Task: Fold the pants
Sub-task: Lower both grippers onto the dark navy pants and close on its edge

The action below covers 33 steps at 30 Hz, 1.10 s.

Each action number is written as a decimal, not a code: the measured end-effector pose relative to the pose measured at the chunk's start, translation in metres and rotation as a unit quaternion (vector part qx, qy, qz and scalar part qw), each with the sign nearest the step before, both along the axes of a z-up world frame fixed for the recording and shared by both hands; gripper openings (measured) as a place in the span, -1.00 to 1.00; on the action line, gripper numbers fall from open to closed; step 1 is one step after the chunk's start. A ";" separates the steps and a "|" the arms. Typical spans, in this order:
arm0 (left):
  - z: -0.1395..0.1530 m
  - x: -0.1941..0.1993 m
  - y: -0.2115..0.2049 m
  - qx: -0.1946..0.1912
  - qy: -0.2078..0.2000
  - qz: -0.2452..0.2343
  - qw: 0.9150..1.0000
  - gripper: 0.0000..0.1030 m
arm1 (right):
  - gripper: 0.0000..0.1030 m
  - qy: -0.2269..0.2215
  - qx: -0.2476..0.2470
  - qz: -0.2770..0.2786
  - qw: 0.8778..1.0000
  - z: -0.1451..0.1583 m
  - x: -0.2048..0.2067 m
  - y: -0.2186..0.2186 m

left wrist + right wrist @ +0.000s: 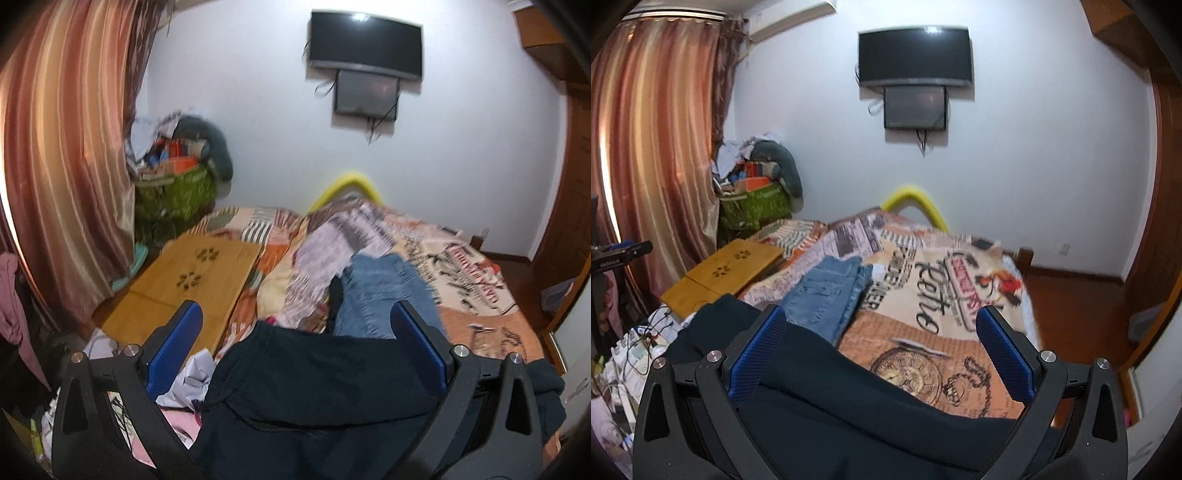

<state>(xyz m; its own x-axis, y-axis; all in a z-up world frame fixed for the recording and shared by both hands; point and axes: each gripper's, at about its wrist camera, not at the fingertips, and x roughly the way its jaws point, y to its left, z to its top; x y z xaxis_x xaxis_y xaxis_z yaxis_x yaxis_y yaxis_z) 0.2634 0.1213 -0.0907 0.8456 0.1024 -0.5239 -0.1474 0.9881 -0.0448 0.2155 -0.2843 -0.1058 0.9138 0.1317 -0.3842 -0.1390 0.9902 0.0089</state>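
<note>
Left wrist view: left claw (295, 343) spread wide, blue pads (419, 345) apart, gripping nothing. Dark pants (314, 384) draped across the near end of the bed (491, 332), lying between and under the pads. Jeans (384, 291) just beyond, on the patterned bedspread. Wooden tray (184, 284) to the left.

Right wrist view: right claw (881, 349) likewise wide apart, clamped on nothing. Pants (857, 410) below and between the pads, spreading leftward. Jeans (827, 295) beyond, folded. TV (914, 57) on far wall.
</note>
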 end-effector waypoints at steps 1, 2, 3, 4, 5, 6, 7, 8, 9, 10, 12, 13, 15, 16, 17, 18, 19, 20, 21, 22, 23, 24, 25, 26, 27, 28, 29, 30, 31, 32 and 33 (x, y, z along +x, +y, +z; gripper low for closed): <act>-0.007 0.006 0.003 -0.002 0.005 0.003 1.000 1.00 | 0.98 0.009 0.004 -0.001 1.000 -0.004 0.008 -0.002; -0.015 0.015 0.009 -0.003 0.012 0.008 1.000 0.99 | 0.93 0.018 0.007 -0.001 1.000 -0.009 0.016 -0.004; -0.026 0.027 0.015 0.001 0.019 0.017 1.000 0.99 | 0.88 0.029 0.006 0.000 1.000 -0.017 0.025 -0.003; -0.034 0.035 0.019 0.011 0.025 0.025 0.999 0.99 | 0.73 0.039 0.004 0.002 0.999 -0.021 0.033 -0.003; -0.041 0.042 0.022 0.021 0.032 0.031 0.999 0.99 | 0.56 0.053 0.001 0.010 0.999 -0.028 0.041 -0.001; -0.052 0.054 0.026 0.034 0.046 0.036 0.998 0.97 | 0.48 0.066 -0.001 0.020 0.998 -0.034 0.050 0.001; -0.058 0.061 0.027 0.039 0.054 0.037 0.997 0.92 | 0.28 0.078 -0.002 0.029 0.997 -0.039 0.058 0.001; -0.068 0.067 0.030 0.044 0.064 0.037 0.996 0.75 | 0.10 0.090 -0.003 0.041 0.995 -0.046 0.067 0.003; -0.077 0.077 0.033 0.044 0.077 0.034 0.995 0.66 | 0.02 0.104 -0.004 0.051 0.993 -0.053 0.076 0.006; -0.086 0.086 0.037 0.042 0.090 0.029 0.995 0.51 | -0.09 0.117 -0.004 0.061 0.991 -0.059 0.084 0.007; -0.105 0.103 0.043 0.035 0.114 0.024 0.993 0.31 | -0.19 0.139 -0.002 0.079 0.987 -0.071 0.098 0.013; -0.110 0.108 0.043 0.035 0.121 0.023 0.992 0.28 | -0.19 0.148 -0.002 0.086 0.985 -0.077 0.104 0.015; -0.128 0.123 0.047 0.033 0.139 0.018 0.990 0.27 | -0.19 0.163 -0.005 0.095 0.982 -0.087 0.116 0.023; -0.138 0.132 0.049 0.030 0.151 0.013 0.988 0.27 | -0.19 0.171 -0.005 0.102 0.980 -0.092 0.122 0.028; -0.146 0.138 0.051 0.028 0.162 0.009 0.986 0.27 | -0.19 0.183 -0.004 0.110 0.977 -0.098 0.128 0.032; -0.153 0.142 0.051 0.028 0.172 0.007 0.985 0.27 | -0.19 0.190 -0.002 0.114 0.975 -0.102 0.134 0.035; -0.160 0.147 0.051 0.029 0.184 0.006 0.983 0.27 | -0.19 0.199 -0.003 0.115 0.973 -0.107 0.141 0.038; -0.170 0.156 0.053 0.030 0.200 0.004 0.979 0.27 | -0.19 0.207 -0.006 0.116 0.971 -0.111 0.147 0.041; -0.177 0.162 0.056 0.027 0.211 0.001 0.977 0.27 | -0.19 0.215 -0.009 0.120 0.969 -0.116 0.152 0.045; -0.182 0.166 0.057 0.025 0.218 -0.001 0.976 0.27 | -0.19 0.224 -0.011 0.126 0.966 -0.120 0.157 0.048; -0.190 0.173 0.061 0.020 0.230 -0.007 0.973 0.27 | -0.19 0.232 -0.012 0.132 0.964 -0.125 0.160 0.051; -0.195 0.178 0.063 0.018 0.237 -0.010 0.971 0.27 | -0.19 0.239 -0.012 0.137 0.961 -0.128 0.164 0.053; -0.199 0.182 0.065 0.016 0.243 -0.011 0.970 0.27 | -0.19 0.246 -0.011 0.144 0.958 -0.131 0.169 0.055; -0.204 0.189 0.068 0.013 0.249 -0.010 0.968 0.27 | -0.19 0.253 -0.009 0.150 0.956 -0.134 0.172 0.057; -0.209 0.196 0.072 0.007 0.257 -0.009 0.966 0.27 | -0.19 0.260 -0.007 0.158 0.953 -0.138 0.175 0.060; -0.213 0.201 0.074 -0.002 0.263 -0.010 0.965 0.27 | -0.19 0.266 -0.007 0.163 0.950 -0.141 0.178 0.063; -0.218 0.207 0.078 -0.014 0.269 -0.011 0.963 0.27 | -0.19 0.272 -0.007 0.171 0.947 -0.145 0.179 0.066; -0.223 0.213 0.082 -0.029 0.275 -0.010 0.961 0.27 | -0.18 0.280 -0.008 0.179 0.943 -0.149 0.181 0.069; -0.228 0.219 0.087 -0.046 0.281 -0.009 0.958 0.28 | -0.18 0.286 -0.010 0.184 0.940 -0.153 0.183 0.072; -0.232 0.222 0.088 -0.056 0.286 -0.009 0.956 0.28 | -0.18 0.293 -0.013 0.188 0.937 -0.157 0.184 0.076; -0.239 0.228 0.092 -0.075 0.295 -0.009 0.952 0.28 | -0.18 0.298 -0.018 0.191 0.935 -0.160 0.186 0.079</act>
